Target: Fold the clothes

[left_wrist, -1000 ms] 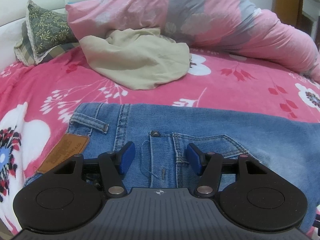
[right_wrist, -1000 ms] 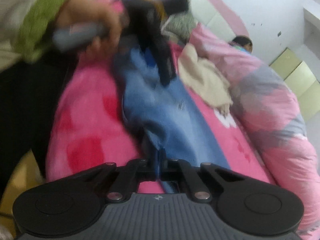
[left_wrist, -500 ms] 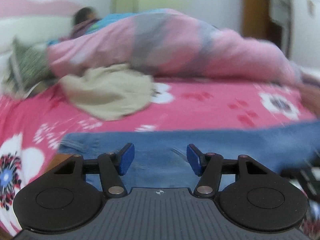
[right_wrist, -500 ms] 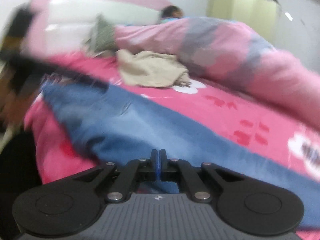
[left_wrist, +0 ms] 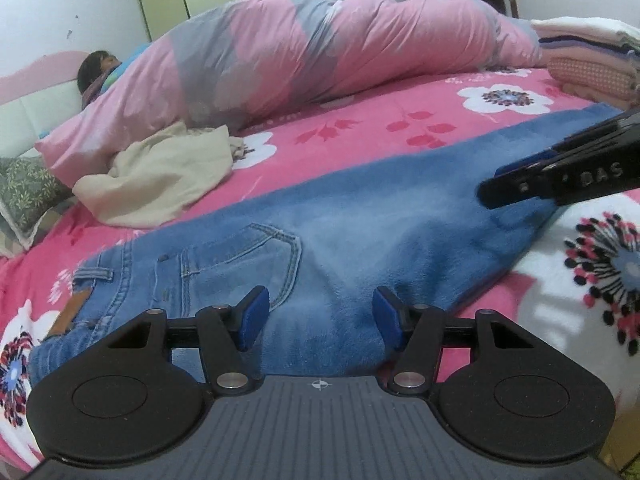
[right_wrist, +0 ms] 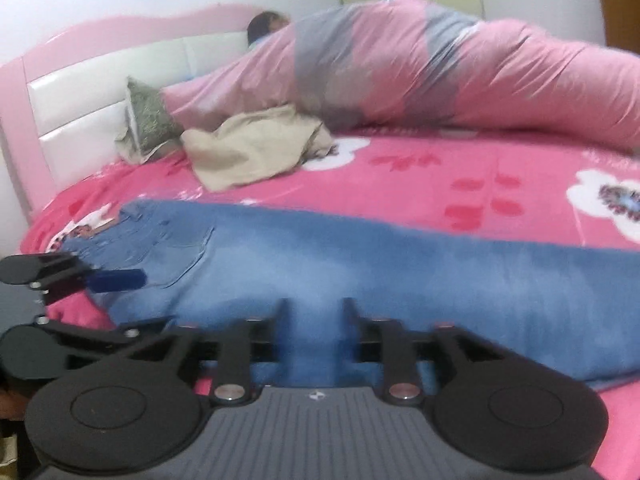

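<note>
Both views have swung since a second ago: my right tool, then clenched on the jeans, has just been parting its jaws and now stands released over the denim. My left tool is spread apart too, grasping nothing. Those jeans lie flat and full length across the pink bed, waistband toward the headboard. I judge them only laid out; every fold remains, and the beige garment waits crumpled.

The jeans are faded denim with raised stitching and a leather-like patch, the bedspread looks fleecy, the quilt smooth and faintly shiny, the headboard glossy, and the tongs matt black plastic.
</note>
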The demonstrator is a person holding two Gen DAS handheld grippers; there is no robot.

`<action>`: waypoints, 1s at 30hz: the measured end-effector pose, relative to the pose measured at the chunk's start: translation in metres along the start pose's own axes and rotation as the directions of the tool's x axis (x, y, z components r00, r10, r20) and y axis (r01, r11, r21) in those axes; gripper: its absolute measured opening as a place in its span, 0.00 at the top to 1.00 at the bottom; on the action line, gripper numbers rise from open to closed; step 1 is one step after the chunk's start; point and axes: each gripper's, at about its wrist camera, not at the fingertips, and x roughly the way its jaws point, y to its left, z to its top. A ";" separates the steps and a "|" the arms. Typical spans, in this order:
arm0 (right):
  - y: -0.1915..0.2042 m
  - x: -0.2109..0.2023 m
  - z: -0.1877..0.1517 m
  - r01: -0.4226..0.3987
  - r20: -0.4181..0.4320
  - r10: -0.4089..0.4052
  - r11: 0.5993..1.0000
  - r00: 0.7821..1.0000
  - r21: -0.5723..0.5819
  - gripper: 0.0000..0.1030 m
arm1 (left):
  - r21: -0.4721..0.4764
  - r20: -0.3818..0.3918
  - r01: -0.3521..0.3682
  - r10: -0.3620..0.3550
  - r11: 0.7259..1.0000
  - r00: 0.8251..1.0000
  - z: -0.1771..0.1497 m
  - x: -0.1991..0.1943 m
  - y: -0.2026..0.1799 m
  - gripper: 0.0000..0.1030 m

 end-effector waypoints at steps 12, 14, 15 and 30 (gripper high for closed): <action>-0.031 -0.033 -0.021 0.149 0.053 -0.155 0.984 0.987 0.093 0.55 | -0.023 -0.041 0.158 -0.159 0.987 0.986 0.014 0.031 -0.053 0.41; -0.049 -0.047 -0.028 0.193 0.050 -0.202 0.971 0.978 0.143 0.55 | -0.027 -0.035 0.162 -0.163 0.986 0.986 0.012 0.025 -0.059 0.38; -0.058 -0.053 -0.032 0.212 0.045 -0.223 0.963 0.974 0.167 0.55 | -0.040 -0.038 0.180 -0.182 0.983 0.983 0.012 0.021 -0.060 0.36; -0.135 -0.078 -0.053 0.260 -0.074 -0.253 0.868 0.965 0.423 0.00 | -0.227 -0.144 0.164 -0.199 0.960 0.969 0.057 0.018 -0.087 0.26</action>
